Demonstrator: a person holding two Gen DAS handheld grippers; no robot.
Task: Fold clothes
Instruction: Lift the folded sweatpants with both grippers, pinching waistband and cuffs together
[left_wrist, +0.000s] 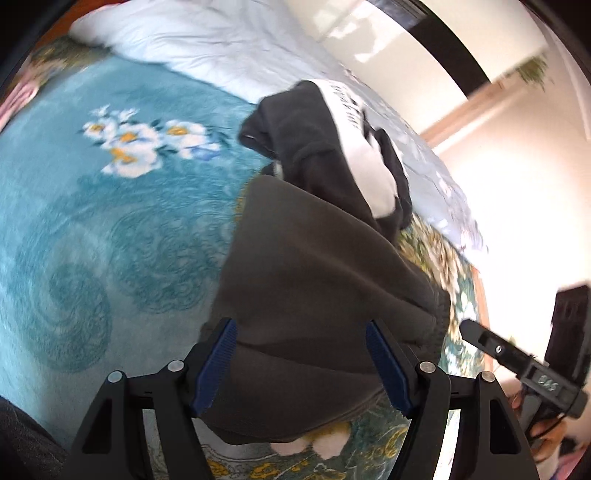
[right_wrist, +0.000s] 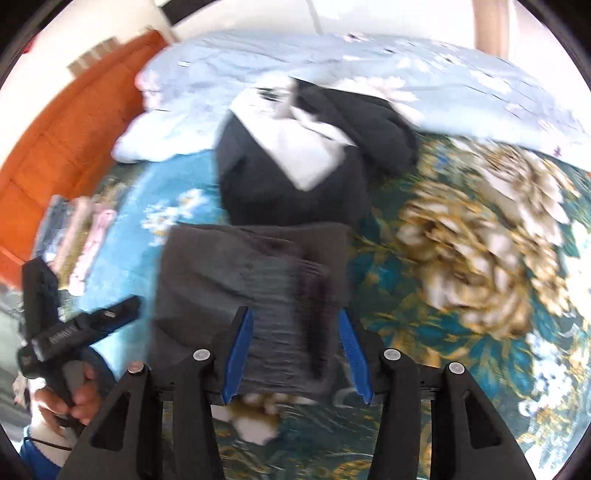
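A dark grey folded garment (left_wrist: 314, 266) lies flat on the teal floral blanket (left_wrist: 110, 229). My left gripper (left_wrist: 299, 325) hangs over its near part, jaws wide and straddling the cloth; the blue pads do not visibly press it. In the right wrist view the same garment (right_wrist: 236, 266) is blurred. My right gripper (right_wrist: 293, 314) stands over its near edge, open, with ribbed cloth between the pads and a gap on either side. Behind it lies a crumpled black and white garment (right_wrist: 288, 173), seen in the left wrist view as a black and white heap (left_wrist: 332, 147).
A pale blue duvet (right_wrist: 406, 74) is bunched along the far side of the bed (left_wrist: 207, 37). An orange headboard (right_wrist: 66, 140) runs at the left. A stack of folded clothes (right_wrist: 81, 229) sits by it. A person's hand (right_wrist: 74, 402) grips the left tool's handle.
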